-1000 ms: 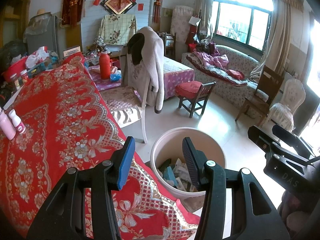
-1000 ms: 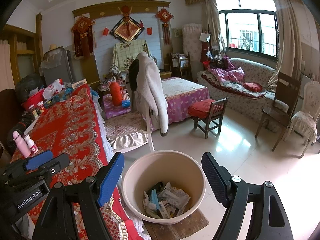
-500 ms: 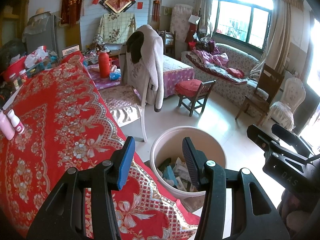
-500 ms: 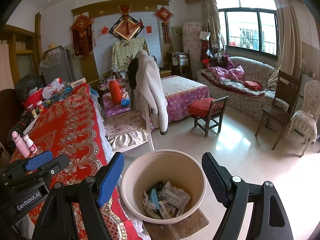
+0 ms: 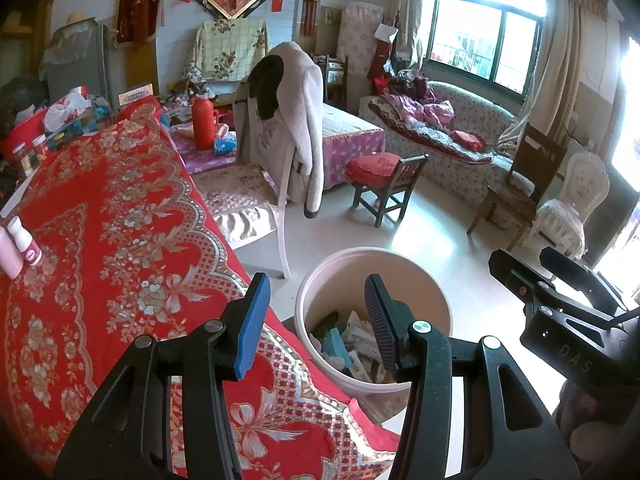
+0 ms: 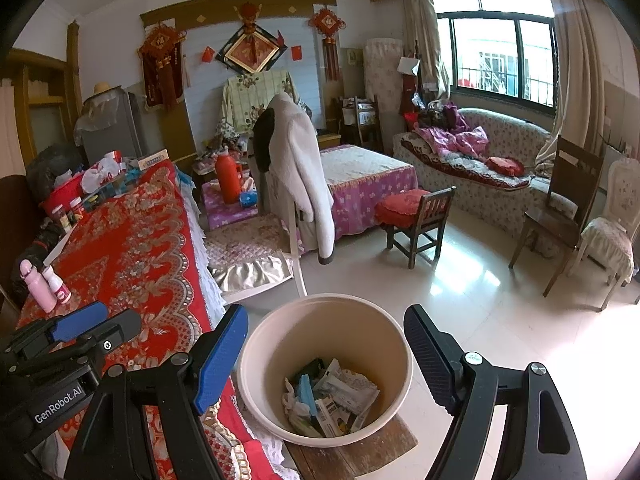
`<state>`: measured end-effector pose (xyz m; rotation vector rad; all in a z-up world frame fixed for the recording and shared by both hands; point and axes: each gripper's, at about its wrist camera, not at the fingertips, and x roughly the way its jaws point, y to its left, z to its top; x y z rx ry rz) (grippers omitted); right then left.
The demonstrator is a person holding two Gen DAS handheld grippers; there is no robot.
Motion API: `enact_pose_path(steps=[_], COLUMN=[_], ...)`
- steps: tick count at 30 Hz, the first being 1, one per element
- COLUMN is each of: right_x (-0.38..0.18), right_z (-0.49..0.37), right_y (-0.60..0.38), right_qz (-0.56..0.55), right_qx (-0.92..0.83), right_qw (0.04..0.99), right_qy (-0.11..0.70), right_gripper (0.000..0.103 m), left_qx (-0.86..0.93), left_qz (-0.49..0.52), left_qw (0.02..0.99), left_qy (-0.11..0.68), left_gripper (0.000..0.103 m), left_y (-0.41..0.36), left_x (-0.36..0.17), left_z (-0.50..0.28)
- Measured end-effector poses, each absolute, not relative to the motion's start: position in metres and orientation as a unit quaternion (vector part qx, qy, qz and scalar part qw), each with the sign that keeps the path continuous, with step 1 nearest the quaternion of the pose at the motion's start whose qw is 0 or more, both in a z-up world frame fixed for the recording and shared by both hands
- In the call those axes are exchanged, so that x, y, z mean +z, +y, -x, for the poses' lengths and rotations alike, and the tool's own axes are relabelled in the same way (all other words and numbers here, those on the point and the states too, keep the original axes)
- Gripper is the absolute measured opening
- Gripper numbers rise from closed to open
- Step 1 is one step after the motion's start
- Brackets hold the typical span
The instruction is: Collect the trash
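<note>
Left wrist view: left gripper (image 5: 316, 312) jaws part open, nothing between them, blue pad at 9 o'clock side, black ribbed pad at 3 o'clock side. Bucket (image 5: 436, 280) sits just past the jaws at about 1 o'clock, on the floor beside the table edge, trash (image 5: 344, 340) piled in its bottom: paper, wrappers, a blue piece. Table (image 5: 120, 240) with red flowered cloth fills 9 to 11 o'clock. Two small pink and white bottles (image 5: 24, 244) stand together near the cloth's 9 o'clock edge. Right gripper (image 5: 568, 292) shows at 3 o'clock, above the floor beyond the bucket.

Right wrist view: right gripper (image 6: 324, 340) jaws wide open, empty, bucket (image 6: 256, 344) directly below between them, trash (image 6: 332, 396) inside at 6 o'clock. Bucket rests on a wooden board (image 6: 384, 444). Left gripper (image 6: 80, 324) at 9 o'clock, over the cloth. Table (image 6: 140, 248) runs off toward 10 o'clock, bottles (image 6: 44, 284) near its 9 o'clock edge, clutter at the far end.

Farther out: chair draped with a pale coat (image 6: 308, 172) at 12 o'clock, red thermos (image 6: 228, 176) just beside it at 11, small wooden chair with red cushion (image 6: 416, 212) at 1 o'clock, sofa (image 6: 500, 160) under the window at 2 o'clock.
</note>
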<state>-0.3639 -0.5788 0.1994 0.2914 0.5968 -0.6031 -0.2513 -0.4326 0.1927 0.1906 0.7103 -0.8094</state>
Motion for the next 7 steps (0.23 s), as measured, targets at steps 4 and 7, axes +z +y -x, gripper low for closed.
enact_pose_path(steps=[4,7], right_x=[0.1951,0.1939], right_z=[0.3642,0.3589], right_y=[-0.5806,-0.5806], right_qz=[-0.142,-0.141], right_qx=[-0.292,-0.289], right_qw=[0.899,0.898], right_qy=[0.294,0.300], right_gripper=[0.078,0.078], left_qx=[-0.388,-0.386], left_qz=[-0.086,-0.082], left_qw=[0.850,0.850], left_qy=[0.345,0.350], left_gripper=[0.047,0.047], left_y=[-0.4317,-0.4274], left_x=[0.1902,0.1883], left_z=[0.2462,0.2409])
